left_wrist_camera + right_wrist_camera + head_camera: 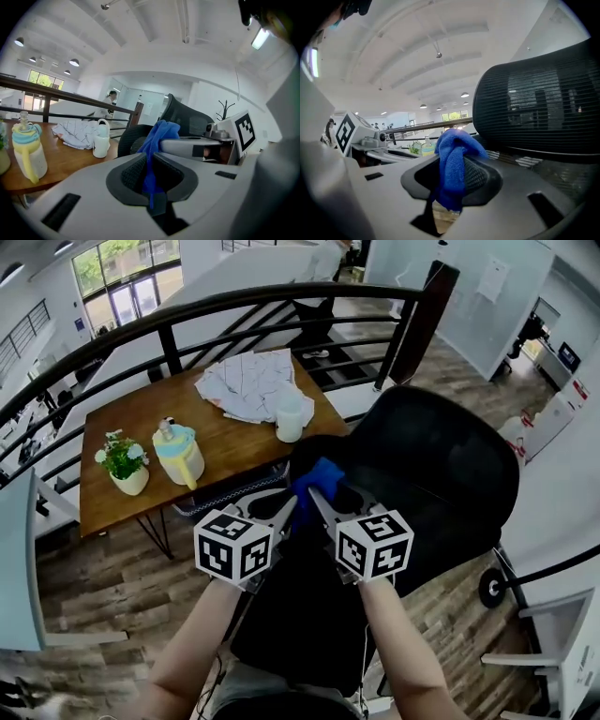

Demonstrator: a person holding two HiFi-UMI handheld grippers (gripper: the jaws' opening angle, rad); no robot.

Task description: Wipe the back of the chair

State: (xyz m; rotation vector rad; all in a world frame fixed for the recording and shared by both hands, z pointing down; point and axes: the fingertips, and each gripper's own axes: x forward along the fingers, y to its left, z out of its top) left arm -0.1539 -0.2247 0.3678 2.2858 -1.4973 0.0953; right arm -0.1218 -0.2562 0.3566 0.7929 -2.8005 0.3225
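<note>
— What sits beyond the fingers point(323, 509)?
— A wooden table point(239, 446), ahead and left of them. Nearest, a white jug point(290, 416) beside a crumpled checked cloth point(246, 385).
— Further left?
— A yellow-and-blue bottle point(178, 452), then a potted plant point(124, 463). A black railing point(171, 348) stands behind the table.

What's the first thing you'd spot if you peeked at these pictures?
The bright blue cloth jumps out: it is pinched by both the left gripper and the right gripper, just by the top of the big black chair. To the left, a yellow and blue bottle and a small potted plant stand on the wooden table.
</note>
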